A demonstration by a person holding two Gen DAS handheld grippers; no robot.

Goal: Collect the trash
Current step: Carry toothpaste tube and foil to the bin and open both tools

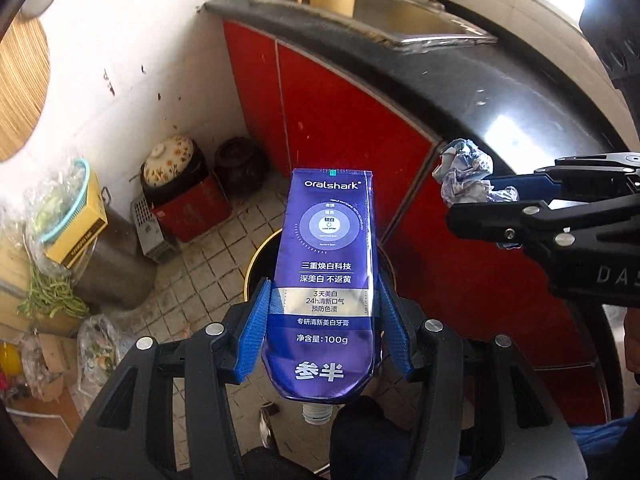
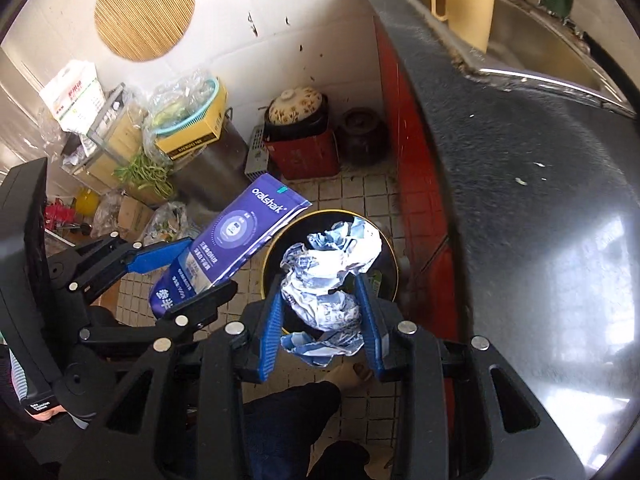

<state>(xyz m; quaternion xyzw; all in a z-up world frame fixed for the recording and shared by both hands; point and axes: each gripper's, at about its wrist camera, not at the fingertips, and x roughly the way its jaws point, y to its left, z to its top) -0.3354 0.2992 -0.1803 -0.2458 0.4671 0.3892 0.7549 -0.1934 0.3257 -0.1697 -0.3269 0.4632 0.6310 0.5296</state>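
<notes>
From my left wrist, my left gripper (image 1: 326,332) has its jaws clamped on a purple toothpaste tube (image 1: 330,276), held above the bin (image 1: 262,256) on the tiled floor (image 1: 208,256). My right gripper (image 1: 508,196) reaches in from the right, pinching crumpled paper (image 1: 466,178) beside the black worktop (image 1: 420,80) with its red cabinets (image 1: 340,120) and sink (image 1: 400,12).

From my right wrist, my right gripper's (image 2: 324,320) jaws squeeze the paper (image 2: 328,276) directly over the bin (image 2: 390,252). My left gripper (image 2: 192,268) holds the tube (image 2: 228,240) just left of the bin's rim. Pots and boxes crowd the white wall (image 2: 256,0).
</notes>
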